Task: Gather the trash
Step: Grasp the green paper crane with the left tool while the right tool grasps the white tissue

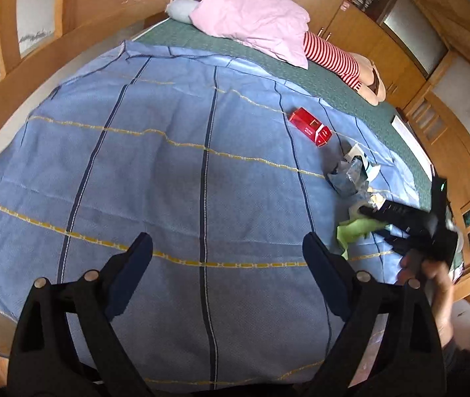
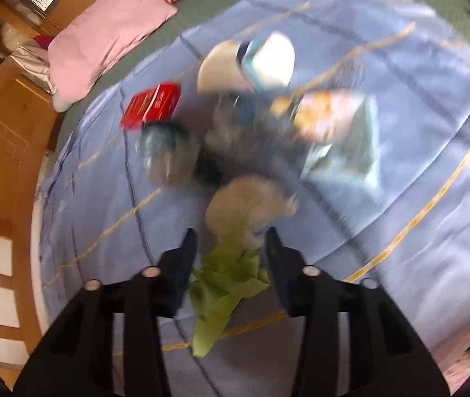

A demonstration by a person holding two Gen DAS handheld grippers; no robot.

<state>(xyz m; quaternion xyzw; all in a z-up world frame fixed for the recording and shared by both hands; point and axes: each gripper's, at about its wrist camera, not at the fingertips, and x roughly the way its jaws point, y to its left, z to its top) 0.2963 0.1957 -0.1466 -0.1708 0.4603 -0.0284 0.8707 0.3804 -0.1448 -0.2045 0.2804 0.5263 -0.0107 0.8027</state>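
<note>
The trash lies in a loose cluster on the blue striped bedsheet (image 1: 168, 165), toward the right side of the bed as the left wrist view shows it: a red cigarette pack (image 1: 311, 126) farthest, crumpled plastic wrappers (image 1: 349, 175) nearer, and a green paper scrap (image 1: 355, 230) nearest.

The right gripper (image 2: 231, 248) is plainly the nearer tool. In its own view, which is blurred, the green paper scrap (image 2: 225, 284) sits directly between its two fingers, its long axis running from near to far along the gripper's pointing line, with a pale crumpled wad (image 2: 251, 208) just beyond the fingertips. The jaws are partly closed around the scrap, but a gap shows on each side of it, so I judge the pads are not pressing on it yet. Closing in place looks enough to catch it; no sideways shift seems called for.

The left gripper (image 1: 228, 248) hangs over bare sheet, well to the left of the cluster, jaws spread wide with nothing between them. The right gripper (image 1: 410, 228) shows at the right edge of that view, over the green scrap.
</note>
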